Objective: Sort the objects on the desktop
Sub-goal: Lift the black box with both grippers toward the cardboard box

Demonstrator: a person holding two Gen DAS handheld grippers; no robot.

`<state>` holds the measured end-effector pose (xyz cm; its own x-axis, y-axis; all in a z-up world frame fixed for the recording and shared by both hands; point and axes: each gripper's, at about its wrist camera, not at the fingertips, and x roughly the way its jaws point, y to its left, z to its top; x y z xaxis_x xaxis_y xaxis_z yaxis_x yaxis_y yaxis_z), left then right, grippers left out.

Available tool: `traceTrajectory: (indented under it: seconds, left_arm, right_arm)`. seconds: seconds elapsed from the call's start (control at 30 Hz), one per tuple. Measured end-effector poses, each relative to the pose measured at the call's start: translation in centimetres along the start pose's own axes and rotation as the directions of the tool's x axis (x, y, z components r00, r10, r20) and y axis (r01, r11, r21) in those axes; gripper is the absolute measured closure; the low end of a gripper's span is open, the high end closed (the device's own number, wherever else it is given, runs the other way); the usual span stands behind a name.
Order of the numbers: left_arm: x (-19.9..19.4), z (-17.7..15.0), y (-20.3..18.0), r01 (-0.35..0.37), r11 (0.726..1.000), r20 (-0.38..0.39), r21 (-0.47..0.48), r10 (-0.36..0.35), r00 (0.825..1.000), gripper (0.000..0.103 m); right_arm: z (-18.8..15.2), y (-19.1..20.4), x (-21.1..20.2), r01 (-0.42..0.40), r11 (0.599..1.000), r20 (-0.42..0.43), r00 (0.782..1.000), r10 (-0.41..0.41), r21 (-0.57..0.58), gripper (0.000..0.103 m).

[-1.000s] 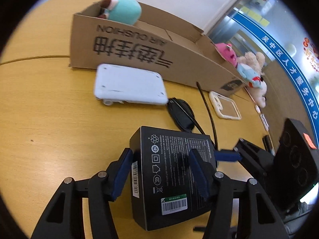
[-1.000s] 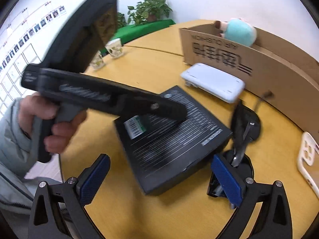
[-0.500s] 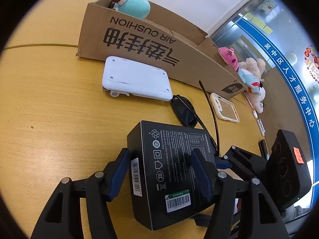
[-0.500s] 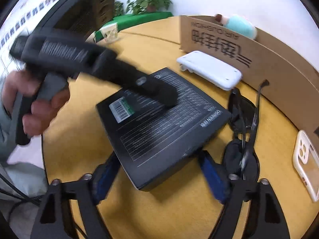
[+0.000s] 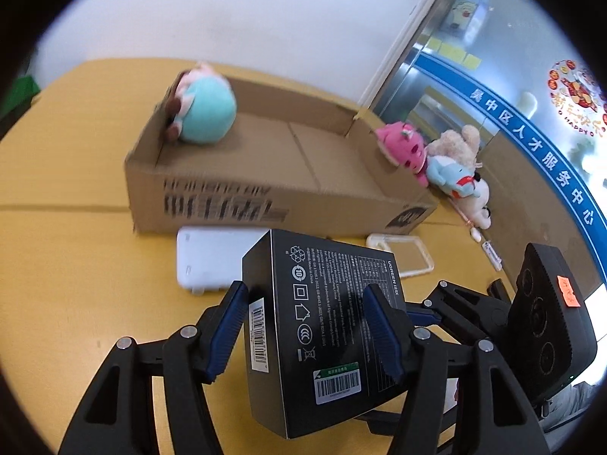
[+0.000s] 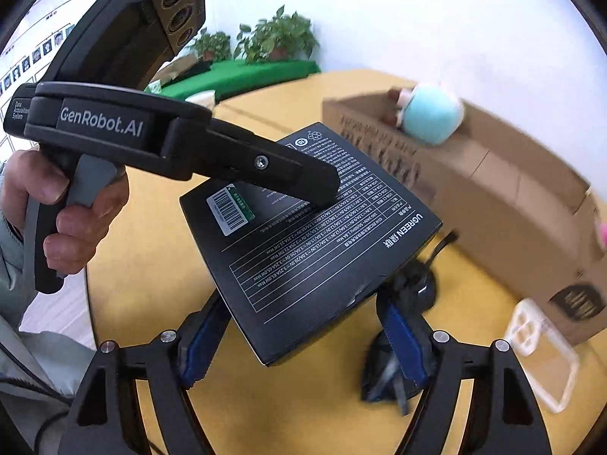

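Note:
A black product box (image 5: 326,318) with white print and barcodes is held above the wooden table by both grippers. My left gripper (image 5: 309,330) is shut on its near end. My right gripper (image 6: 303,337) is shut on its other end; the box (image 6: 315,227) fills the middle of the right wrist view. An open cardboard box (image 5: 265,174) lies beyond, with a teal plush (image 5: 203,113) at its left end. Black sunglasses (image 6: 406,303) lie on the table under the held box.
A white flat device (image 5: 208,258) and a clear phone case (image 5: 406,258) lie in front of the cardboard box. Several plush toys (image 5: 436,159) sit at its right end. Potted plants (image 6: 273,41) stand far off.
Both grippers have lifted the black box off the table and carried it toward the cardboard box. The right gripper closed on the box's end.

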<state>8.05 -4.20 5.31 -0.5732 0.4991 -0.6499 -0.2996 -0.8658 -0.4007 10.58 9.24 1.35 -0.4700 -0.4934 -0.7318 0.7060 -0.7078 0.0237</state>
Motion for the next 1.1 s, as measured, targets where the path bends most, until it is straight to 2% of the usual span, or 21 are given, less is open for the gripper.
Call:
traceTrajectory:
  seconds: [0.2,0.47,0.57,0.77,1.1]
  left_arm:
    - [-0.2,4.8,-2.3,0.014,0.995,0.081,0.101,-0.022,0.996,0.045]
    - [-0.6,11.2,-5.8,0.029,0.979,0.180,0.204,-0.067,0.981,0.045]
    - [-0.9,13.2,-6.8,0.017,0.972,0.221,0.233,-0.070,0.973,0.045]
    - [-0.6,16.6,-7.5,0.002,0.965,0.255,0.260,-0.071,0.964,0.045]
    - [1.0,22.1,-6.8,-0.050,0.967,0.304,0.250,-0.030,0.952,0.045]
  right_arm:
    - [3.5,-3.1,-2.2,0.090,0.996,0.064,0.994,-0.089,-0.001,0.026]
    - [8.2,-7.3,-6.1,0.178,0.984,0.146,0.973,-0.176,0.000,0.026]
    - [9.8,-8.9,-7.7,0.181,0.983,0.165,0.970,-0.181,0.015,0.026]
    - [12.9,-11.6,-9.2,0.204,0.979,0.182,0.963,-0.201,0.001,0.026]
    - [17.4,-16.3,-8.9,0.200,0.979,0.200,0.961,-0.192,-0.022,0.027]
